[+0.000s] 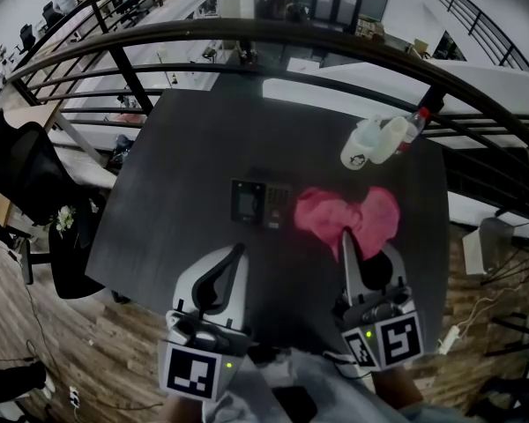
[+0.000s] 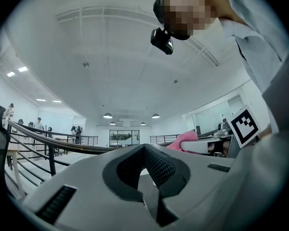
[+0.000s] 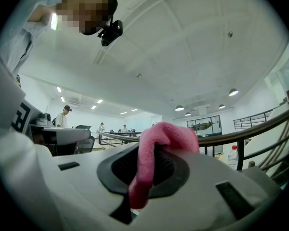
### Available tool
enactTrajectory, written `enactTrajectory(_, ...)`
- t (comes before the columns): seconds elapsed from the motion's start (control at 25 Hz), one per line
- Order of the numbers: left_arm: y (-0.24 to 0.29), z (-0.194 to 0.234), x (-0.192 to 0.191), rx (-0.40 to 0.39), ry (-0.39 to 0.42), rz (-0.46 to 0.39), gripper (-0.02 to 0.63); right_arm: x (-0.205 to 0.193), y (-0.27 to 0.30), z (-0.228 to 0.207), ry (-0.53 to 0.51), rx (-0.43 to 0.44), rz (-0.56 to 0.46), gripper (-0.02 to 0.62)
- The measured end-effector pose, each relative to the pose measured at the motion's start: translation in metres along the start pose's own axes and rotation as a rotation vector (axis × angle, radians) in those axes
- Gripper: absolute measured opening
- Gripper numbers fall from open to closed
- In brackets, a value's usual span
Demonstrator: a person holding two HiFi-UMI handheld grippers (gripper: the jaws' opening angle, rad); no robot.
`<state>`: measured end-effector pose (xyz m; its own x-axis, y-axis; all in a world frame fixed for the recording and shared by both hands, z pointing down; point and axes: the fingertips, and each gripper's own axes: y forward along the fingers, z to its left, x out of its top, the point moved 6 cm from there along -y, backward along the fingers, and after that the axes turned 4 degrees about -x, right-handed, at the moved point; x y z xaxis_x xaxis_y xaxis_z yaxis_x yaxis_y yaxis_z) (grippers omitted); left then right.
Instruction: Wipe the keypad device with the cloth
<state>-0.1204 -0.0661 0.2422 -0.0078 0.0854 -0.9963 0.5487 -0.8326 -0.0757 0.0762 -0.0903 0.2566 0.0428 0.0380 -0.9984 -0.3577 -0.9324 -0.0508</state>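
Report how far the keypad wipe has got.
Done: the right gripper is shut on the pink cloth. In hand: the cloth lies bunched on the table to the right of the keypad device, not over it. Left: bring the cloth onto the device and wipe it. The left gripper is shut and empty, short of the device.

At worktop [image 1: 176, 166] centre: keypad device [image 1: 261, 203]. Just right of it, on worktop: cloth [image 1: 357, 217]. Behind cloth, at far right corner: jug [image 1: 368, 142], bottle [image 1: 414, 126] beside it. Near side: left tool [image 1: 236, 252] in front of keypad device, apart from it; right tool [image 1: 346, 236] on cloth's near edge, fold of cloth between jaws. Railing [image 1: 247, 33] behind worktop. Chair [image 1: 26, 174] off left edge.
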Motion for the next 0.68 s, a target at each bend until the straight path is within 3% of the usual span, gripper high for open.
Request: enactTrajectory(0.68,0.0037,-0.0071,-0.0027,-0.024,0.007,0.007,0.012,-0.0072,-0.0062,-0.0029,0.023,-0.009,0.034,0.037)
